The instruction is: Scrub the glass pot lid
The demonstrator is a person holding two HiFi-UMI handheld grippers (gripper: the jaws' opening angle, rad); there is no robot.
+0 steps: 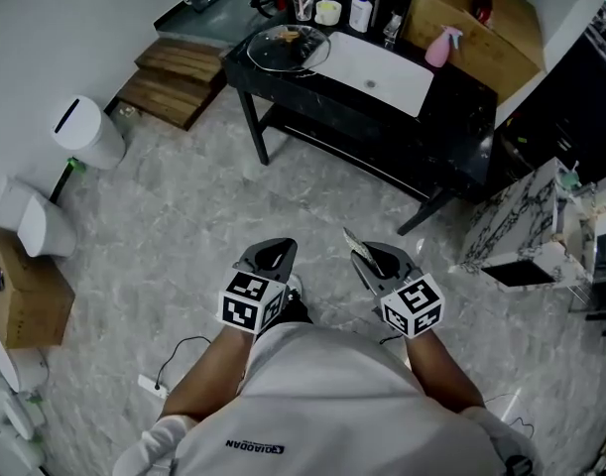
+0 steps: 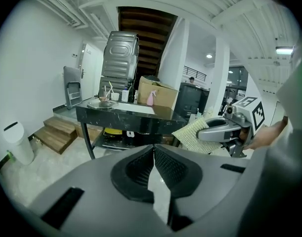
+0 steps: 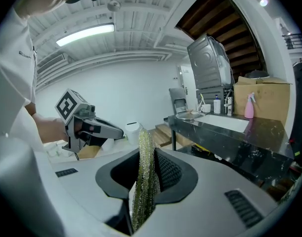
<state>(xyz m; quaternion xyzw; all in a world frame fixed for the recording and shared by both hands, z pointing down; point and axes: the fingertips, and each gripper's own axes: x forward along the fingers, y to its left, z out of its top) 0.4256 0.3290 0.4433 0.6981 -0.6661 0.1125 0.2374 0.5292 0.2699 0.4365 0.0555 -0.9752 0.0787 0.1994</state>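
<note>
**Pad clamped, lid across the room**

The person stands on the pale marbled floor, well apart from the black tabletop, with a gripper in each hand held close in front of the body. The glass pot lid lies flat at the tabletop's left end, just beside the white sink basin set into it. Something brownish shows through the glass, too small to make out.

The right gripper is clenched on a yellow-green scouring pad, which stands on edge and pokes up past the jaw tips. The head view shows only a thin sliver of that pad. The left gripper view shows its broad woven face jutting from the front of the right gripper.

The left gripper has its jaws pressed together at the tips, with nothing between them.

Only the head view shows the layout from above: wooden steps to the left of the tabletop and a white bin nearer the wall. A pink spray bottle stands at the back of the tabletop, in front of a cardboard box. Only the gripper views show the lower shelf under the tabletop, the ceiling lights and the underside of a staircase.
</note>
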